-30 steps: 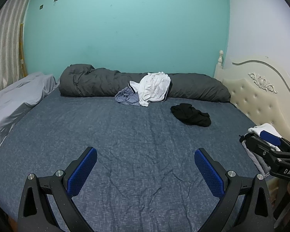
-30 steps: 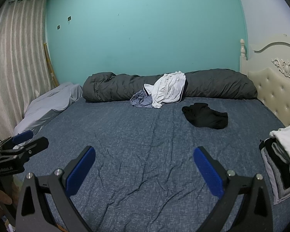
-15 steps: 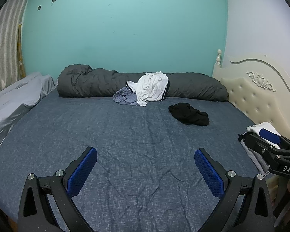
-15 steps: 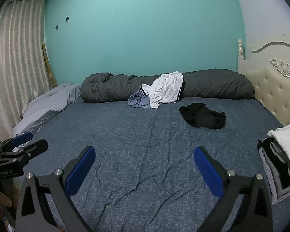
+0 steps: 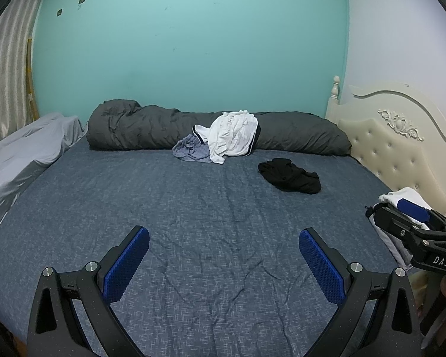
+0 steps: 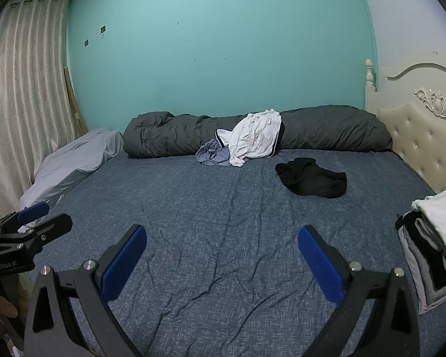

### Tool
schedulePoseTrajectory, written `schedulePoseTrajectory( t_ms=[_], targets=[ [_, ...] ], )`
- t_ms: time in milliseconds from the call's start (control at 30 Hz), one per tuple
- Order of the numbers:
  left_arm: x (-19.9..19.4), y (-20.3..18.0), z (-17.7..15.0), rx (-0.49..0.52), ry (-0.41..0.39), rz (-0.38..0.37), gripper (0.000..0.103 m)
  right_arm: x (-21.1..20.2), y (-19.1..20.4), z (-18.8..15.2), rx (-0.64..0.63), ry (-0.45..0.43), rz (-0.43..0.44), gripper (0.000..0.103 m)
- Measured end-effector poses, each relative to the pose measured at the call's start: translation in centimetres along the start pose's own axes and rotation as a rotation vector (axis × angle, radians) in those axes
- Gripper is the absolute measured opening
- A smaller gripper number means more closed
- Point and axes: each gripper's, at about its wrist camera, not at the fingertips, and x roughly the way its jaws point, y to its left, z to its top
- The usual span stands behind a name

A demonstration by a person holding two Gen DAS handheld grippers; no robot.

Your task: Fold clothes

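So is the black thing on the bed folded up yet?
No. The black garment lies crumpled in a loose heap, apart from the folded stack.

Matt, creased woven bedsheet (image 5: 193, 208); textured blue pads (image 5: 126, 263) on each claw.

Left gripper (image 5: 223, 247) and right gripper (image 6: 222, 245): black angular frames, blue textured finger pads (image 5: 128, 263), silver screws; white "DAS" lettering.

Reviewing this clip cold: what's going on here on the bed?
A person holds two grippers over a blue bed, folding clothes. Both the left gripper and right gripper are open and empty. A folded stack sits at the right edge. Not yet folded: a black garment, a white garment and a grey-blue garment by the rolled duvet.
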Motion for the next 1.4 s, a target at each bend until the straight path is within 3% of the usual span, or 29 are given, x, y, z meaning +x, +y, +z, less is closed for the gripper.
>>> schedulePoseTrajectory(
  t_ms=[867,1033,1200,1400],
  targets=[
    [1.8,0.0,0.9,-0.024,0.0,0.001,0.103,1.5,-1.1,-0.2,0.014,0.012,-0.026,0.102],
    [5.7,1.2,0.4,-0.054,0.041,0.002,0.103,4.1,-2.8,-0.9,0.043,0.052,-0.036,0.102],
    [11.6,2.2,0.3,-0.076,0.072,0.019,0.103,9.4,-4.9,-1.9,0.069,0.112,-0.046,0.102],
    [21.9,3.4,1.5,-0.052,0.089,0.038,0.103,18.0,-7.4,-2.4,0.078,0.165,-0.027,0.102]
  ],
)
